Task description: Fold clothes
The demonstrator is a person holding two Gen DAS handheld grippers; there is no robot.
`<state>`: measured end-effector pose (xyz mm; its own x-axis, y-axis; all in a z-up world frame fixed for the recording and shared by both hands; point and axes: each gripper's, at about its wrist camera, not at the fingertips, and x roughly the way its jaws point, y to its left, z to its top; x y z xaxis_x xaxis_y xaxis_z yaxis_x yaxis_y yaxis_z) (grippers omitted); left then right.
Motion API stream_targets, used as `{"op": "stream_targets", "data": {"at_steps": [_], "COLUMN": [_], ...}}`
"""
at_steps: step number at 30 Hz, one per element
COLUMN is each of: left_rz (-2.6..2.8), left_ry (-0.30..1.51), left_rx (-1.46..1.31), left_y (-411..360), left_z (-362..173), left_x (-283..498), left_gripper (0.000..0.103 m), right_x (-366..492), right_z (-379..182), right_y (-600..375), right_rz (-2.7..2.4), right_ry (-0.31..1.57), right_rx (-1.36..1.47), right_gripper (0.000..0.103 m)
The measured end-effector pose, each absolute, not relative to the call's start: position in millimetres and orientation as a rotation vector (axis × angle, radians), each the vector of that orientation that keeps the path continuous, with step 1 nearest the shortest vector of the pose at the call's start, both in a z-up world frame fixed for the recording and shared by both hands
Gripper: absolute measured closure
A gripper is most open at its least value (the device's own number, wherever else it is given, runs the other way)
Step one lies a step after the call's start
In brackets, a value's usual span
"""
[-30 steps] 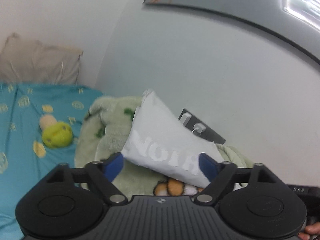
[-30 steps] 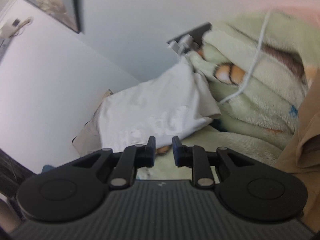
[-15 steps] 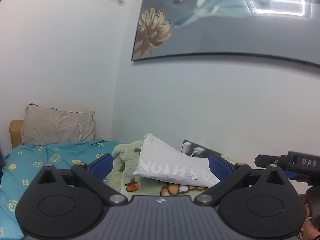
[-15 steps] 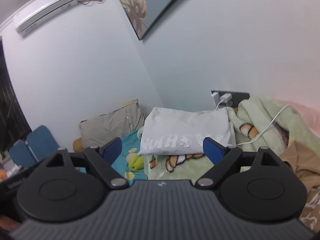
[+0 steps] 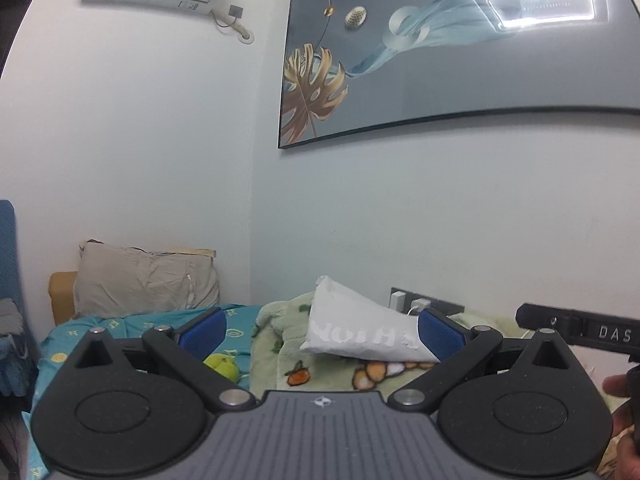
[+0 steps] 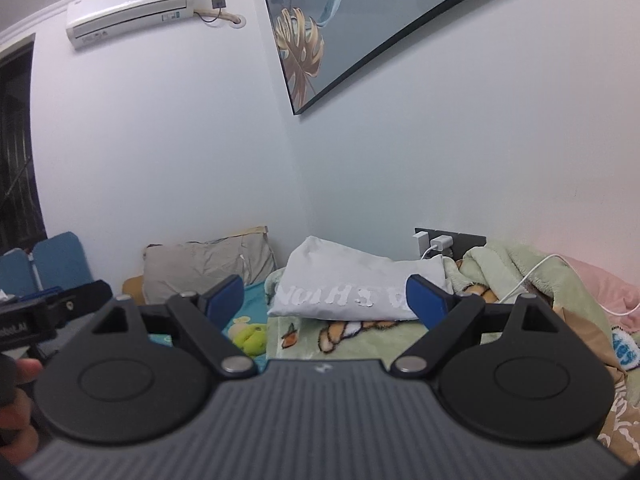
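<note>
A folded white shirt (image 5: 360, 330) lies on a green blanket (image 5: 328, 372) at the far side of the bed (image 5: 120, 332), close to the wall and just in front of a socket (image 6: 440, 242) with chargers plugged in; its pale lettering faces the room upside down. Both tools hang back from it, well apart from the cloth. The left gripper (image 5: 322, 330) stands spread wide with nothing between its blue pads (image 5: 202, 330), and the right gripper (image 6: 324, 300) likewise gapes empty, its jaws having just been opening, no fabric caught in them. The shirt looks finished and set aside, so this garment's fold appears done. It is light, limp cotton by the look of it: it will sag and slide open if lifted by one corner, and the soft blanket beneath gives little to press against. Any further handling would best pinch the doubled edges at two opposite corners, one tool to each, keeping the layers together. A white cable (image 6: 536, 276) trails over the blanket to the right and could snag. A pillow (image 5: 144, 280) and a green toy (image 6: 250, 334) sit to the left, clear of the work.
</note>
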<state>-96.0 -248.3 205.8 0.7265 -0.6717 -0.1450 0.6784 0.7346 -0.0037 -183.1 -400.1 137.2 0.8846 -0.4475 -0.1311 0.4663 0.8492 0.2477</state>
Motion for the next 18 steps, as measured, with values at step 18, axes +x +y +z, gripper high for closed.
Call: {"op": "stream_targets", "data": {"at_steps": [18], "left_rz": [-0.739], "left_ry": [0.191], "left_rx": [0.12], "left_y": [-288.2], "left_z": [177.1], "left_x": [-86.0], "left_gripper": [0.0], "right_x": [-173.4], "right_z": [130.9], "right_y": [-409.9], "right_rz": [-0.551], "right_ry": [0.089], "right_rx": [0.224], "right_gripper": [0.013]}}
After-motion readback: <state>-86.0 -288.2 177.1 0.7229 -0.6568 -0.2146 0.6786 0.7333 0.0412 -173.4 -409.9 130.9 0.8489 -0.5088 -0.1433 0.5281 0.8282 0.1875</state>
